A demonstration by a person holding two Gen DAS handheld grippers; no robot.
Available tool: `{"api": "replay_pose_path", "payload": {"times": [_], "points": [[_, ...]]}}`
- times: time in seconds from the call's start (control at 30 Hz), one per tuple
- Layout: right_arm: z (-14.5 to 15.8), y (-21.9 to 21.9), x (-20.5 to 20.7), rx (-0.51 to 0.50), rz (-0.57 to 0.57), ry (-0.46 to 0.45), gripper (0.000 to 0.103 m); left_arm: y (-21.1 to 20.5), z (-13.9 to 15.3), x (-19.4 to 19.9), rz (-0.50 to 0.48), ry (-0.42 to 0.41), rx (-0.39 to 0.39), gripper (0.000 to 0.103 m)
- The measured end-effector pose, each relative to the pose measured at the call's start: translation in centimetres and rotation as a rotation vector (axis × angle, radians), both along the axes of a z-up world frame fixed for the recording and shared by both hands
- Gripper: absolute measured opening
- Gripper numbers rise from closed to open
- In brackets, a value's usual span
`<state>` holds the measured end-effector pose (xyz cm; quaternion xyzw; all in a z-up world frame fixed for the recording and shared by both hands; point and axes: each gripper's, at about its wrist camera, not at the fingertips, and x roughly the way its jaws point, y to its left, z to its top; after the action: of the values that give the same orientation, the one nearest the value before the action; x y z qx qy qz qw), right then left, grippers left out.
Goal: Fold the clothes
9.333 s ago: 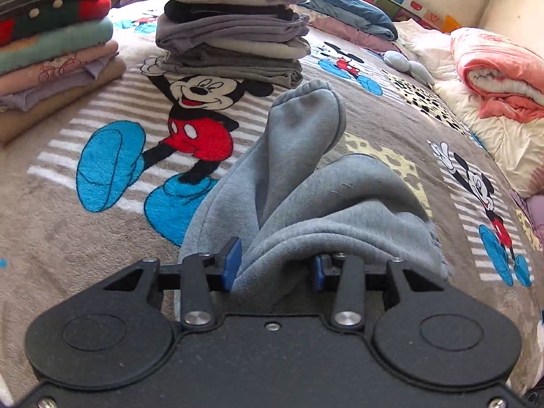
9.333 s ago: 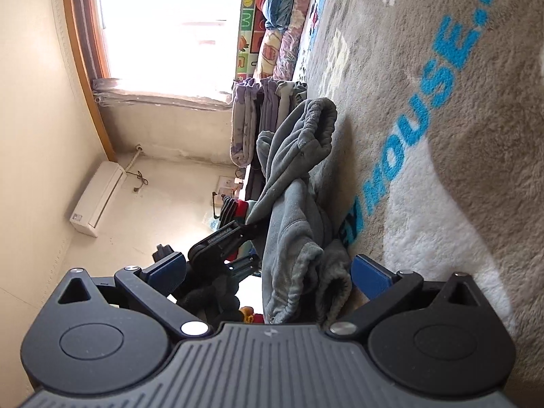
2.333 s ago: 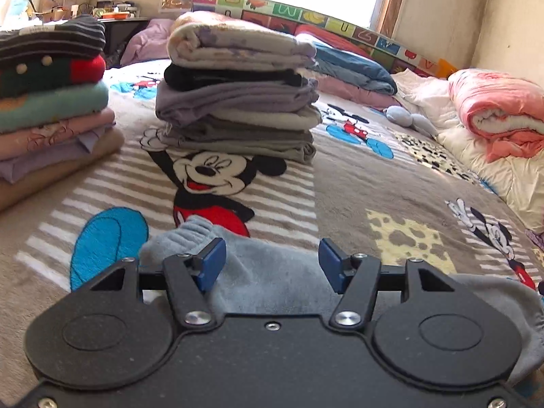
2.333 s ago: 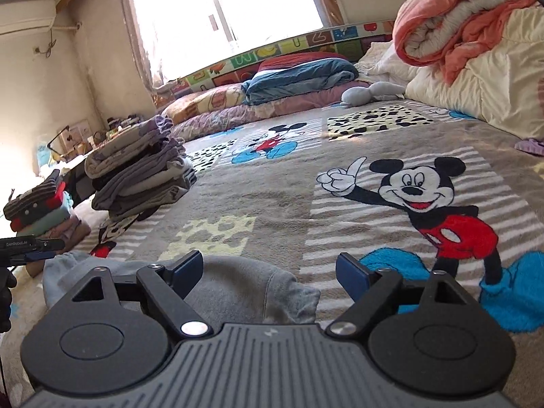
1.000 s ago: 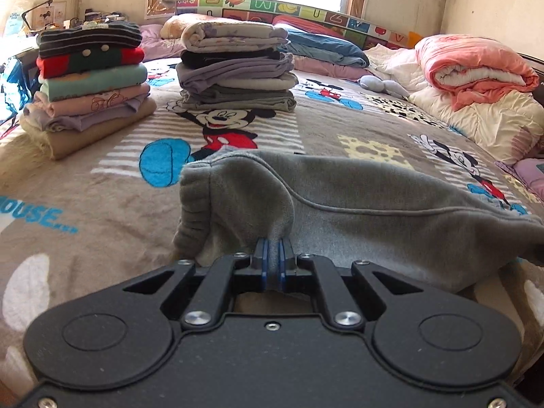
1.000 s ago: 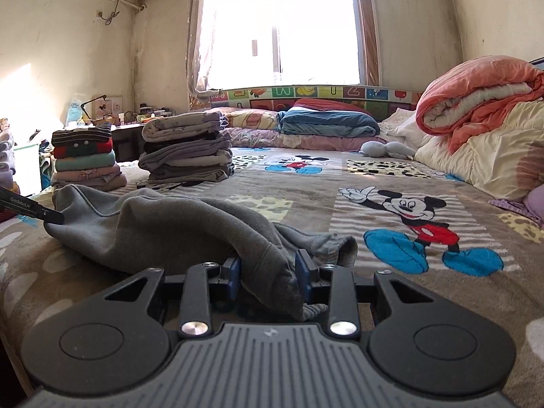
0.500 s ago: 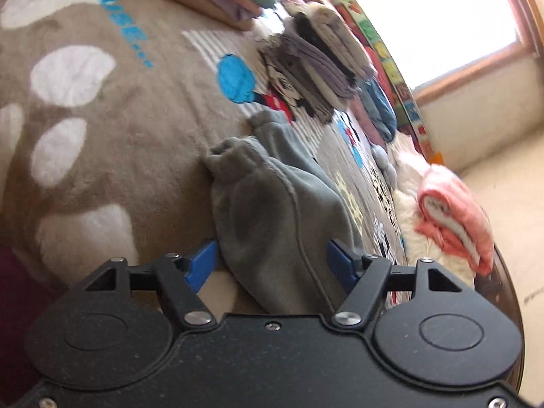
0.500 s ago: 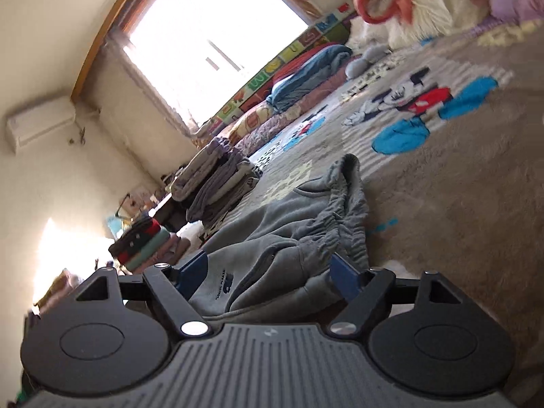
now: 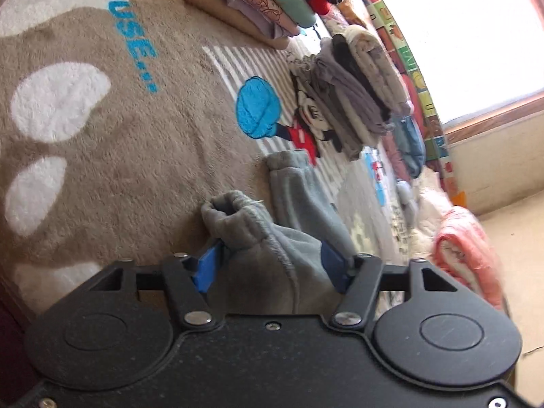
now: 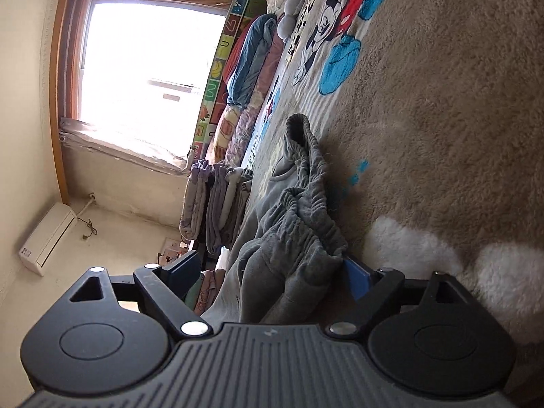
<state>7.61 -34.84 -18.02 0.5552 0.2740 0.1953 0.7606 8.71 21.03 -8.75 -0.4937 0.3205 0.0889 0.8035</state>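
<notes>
The grey sweatpants (image 9: pixel 292 210) lie crumpled on the plush brown blanket (image 9: pixel 142 156), near the blanket's front edge, with the two cuffed legs reaching toward the printed cartoon mouse and the gathered elastic waistband (image 10: pixel 306 183) bunched at the other end. The left gripper (image 9: pixel 270 265) has a cuffed leg end between its blue pads, and its jaws are closing on it; both pads look to be touching the fleece, though whether they press firmly I cannot tell. The right gripper (image 10: pixel 268 272) stands wide, its jaws well apart around the waistband end; the blue pad nearer the blanket touches the cloth, the other stands clear of it, so nothing is pinched there. Beyond the pants, farther across the blanket, a stack of folded grey and lilac clothes (image 9: pixel 353 91) sits over the mouse print, and a second stack of folded clothes in tan, pink, green and red (image 9: pixel 265 3) rests toward the blanket's far corner. A rolled pink quilt (image 9: pixel 469 255) lies off to the far side, and a bright window (image 10: pixel 142 68) lights the wall behind the bed.
</notes>
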Motion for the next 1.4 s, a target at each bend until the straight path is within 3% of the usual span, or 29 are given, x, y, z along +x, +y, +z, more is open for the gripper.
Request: {"api": "replay_pose_path", "payload": {"times": [0.03,0.1,0.17,0.23,0.3,0.33,0.37,0.47,0.53,0.57,0.6,0.7,0.83,0.9,1.03,1.27,1.4], "points": [[-0.2,0.2,0.3,-0.004,-0.001,0.009,0.071,-0.3,-0.2,0.5,-0.013,0.017,0.022,0.033],[-0.9,0.3,0.8,-0.006,-0.007,0.033,0.048,-1.0,-0.2,1.0,-0.046,0.025,0.070,0.024],[-1.0,0.1,0.6,0.022,-0.023,0.008,0.044,-1.6,0.6,0.9,-0.070,-0.008,0.120,0.021],[-1.1,0.0,0.4,0.051,-0.040,-0.017,0.040,-1.3,2.1,-0.2,-0.081,-0.123,0.121,0.020],[-0.5,-0.6,-0.1,0.071,-0.066,-0.078,0.019,-0.6,3.8,-2.1,-0.105,-0.309,0.101,0.020],[-0.2,-1.1,-0.4,0.065,-0.071,-0.088,0.019,-0.4,4.5,-3.2,-0.130,-0.365,0.117,0.020],[0.0,-1.7,-0.6,0.058,-0.076,-0.097,0.018,-0.4,4.8,-4.0,-0.166,-0.368,0.148,0.020],[-0.2,-2.9,-1.0,0.024,-0.073,-0.054,0.019,-0.6,3.3,-4.9,-0.232,-0.171,0.263,0.020],[-0.6,-3.4,-1.3,0.038,-0.084,-0.033,0.027,-0.5,2.4,-5.7,-0.233,-0.105,0.304,0.022],[-0.3,-3.5,-1.5,0.013,-0.093,-0.041,0.053,-0.5,2.0,-6.1,-0.228,-0.082,0.319,0.027],[0.0,-3.6,-1.6,-0.011,-0.101,-0.048,0.068,-0.4,1.6,-6.4,-0.224,-0.059,0.335,0.032],[1.3,-3.4,-1.9,-0.094,-0.097,-0.109,0.077,0.2,2.2,-7.4,-0.163,-0.071,0.343,0.043],[2.4,-2.8,-1.3,-0.186,-0.095,-0.135,0.078,-0.7,5.6,-7.0,-0.165,-0.125,0.440,0.043],[2.8,-2.5,-0.4,-0.220,-0.095,-0.143,0.078,-1.1,7.0,-6.1,-0.197,-0.161,0.454,0.050],[3.7,-2.0,2.0,-0.303,-0.093,-0.167,0.078,-2.0,8.5,-2.7,-0.248,-0.159,0.493,0.051],[4.0,-1.7,6.1,-0.398,-0.066,-0.160,0.078,-2.6,8.4,4.4,-0.280,-0.108,0.487,0.061],[4.3,-1.8,8.8,-0.460,-0.025,-0.157,0.078,-2.2,6.7,9.2,-0.286,-0.026,0.496,0.063]]}}
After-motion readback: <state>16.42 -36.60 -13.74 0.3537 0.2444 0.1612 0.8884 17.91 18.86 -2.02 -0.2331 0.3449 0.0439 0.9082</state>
